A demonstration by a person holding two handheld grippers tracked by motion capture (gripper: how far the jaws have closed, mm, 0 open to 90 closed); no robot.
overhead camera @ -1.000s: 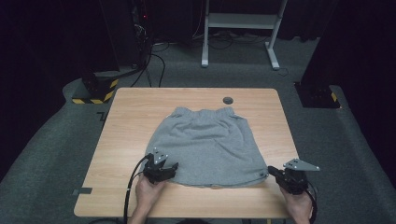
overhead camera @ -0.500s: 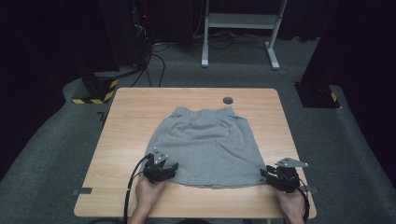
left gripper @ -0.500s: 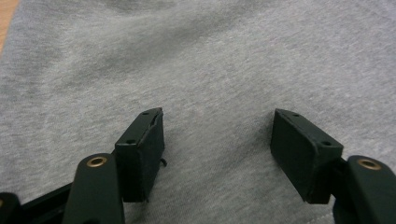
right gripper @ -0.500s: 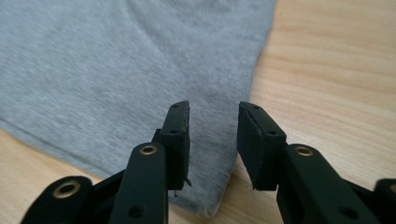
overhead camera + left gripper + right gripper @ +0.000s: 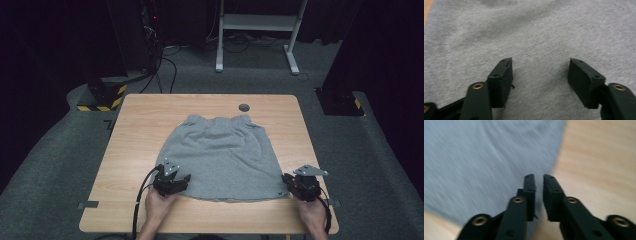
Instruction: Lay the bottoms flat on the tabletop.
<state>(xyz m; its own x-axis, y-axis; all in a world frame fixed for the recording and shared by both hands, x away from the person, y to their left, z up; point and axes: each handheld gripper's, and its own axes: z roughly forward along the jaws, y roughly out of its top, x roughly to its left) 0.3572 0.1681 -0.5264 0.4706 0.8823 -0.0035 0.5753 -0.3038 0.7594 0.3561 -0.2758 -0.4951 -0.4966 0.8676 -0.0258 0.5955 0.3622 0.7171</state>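
Grey skirt flat on wood table. L gripper: jaws wide apart over near-left hem, nothing pinched; drop lower before you squeeze. R gripper: just been closing, narrow gap at near-right hem corner, cloth not clearly caught; reseat it.

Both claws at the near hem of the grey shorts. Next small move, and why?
Probably close the left claw on the hem. Its jaws stand wide apart over the flat grey shorts at the near left corner, gripping nothing. The right claw, at the near right corner by the fabric's edge, has just been closing, its jaws nearly together; whether it pinches cloth I cannot tell.
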